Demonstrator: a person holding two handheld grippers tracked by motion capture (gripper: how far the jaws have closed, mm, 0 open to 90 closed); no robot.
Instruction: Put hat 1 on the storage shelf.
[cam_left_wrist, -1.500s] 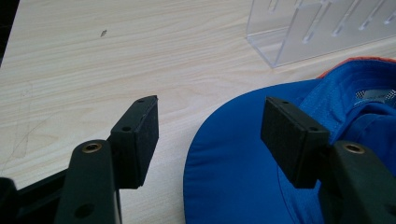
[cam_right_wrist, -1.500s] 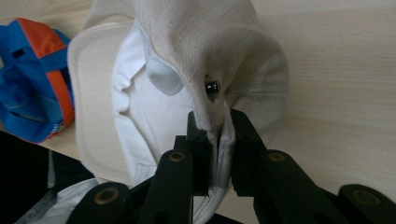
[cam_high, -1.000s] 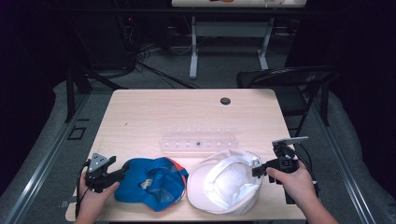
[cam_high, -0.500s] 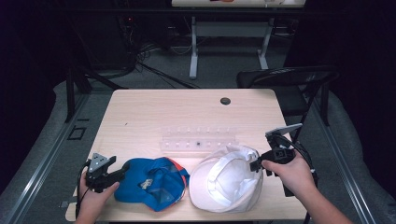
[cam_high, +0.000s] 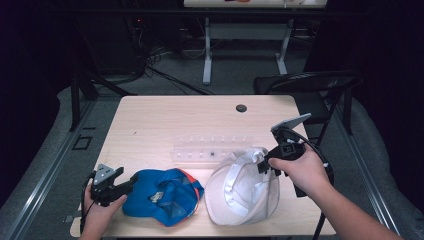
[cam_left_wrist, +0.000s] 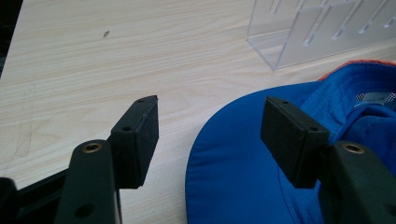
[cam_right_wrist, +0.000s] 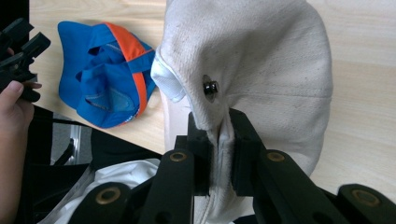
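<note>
Lift step in hand. Right gripper (cam_right_wrist: 219, 154) fingers clamped on white cap (cam_right_wrist: 261, 70) edge. Left gripper (cam_left_wrist: 219, 140) fingers apart, straddling blue cap (cam_left_wrist: 243, 186) brim; likely next: close there.

No readable text

Neither the blue cap (cam_high: 160, 196), the white cap (cam_high: 243, 187) nor the clear rack (cam_high: 212, 148) carries legible lettering; a pale patch inside the blue cap is too blurred to read.
</note>
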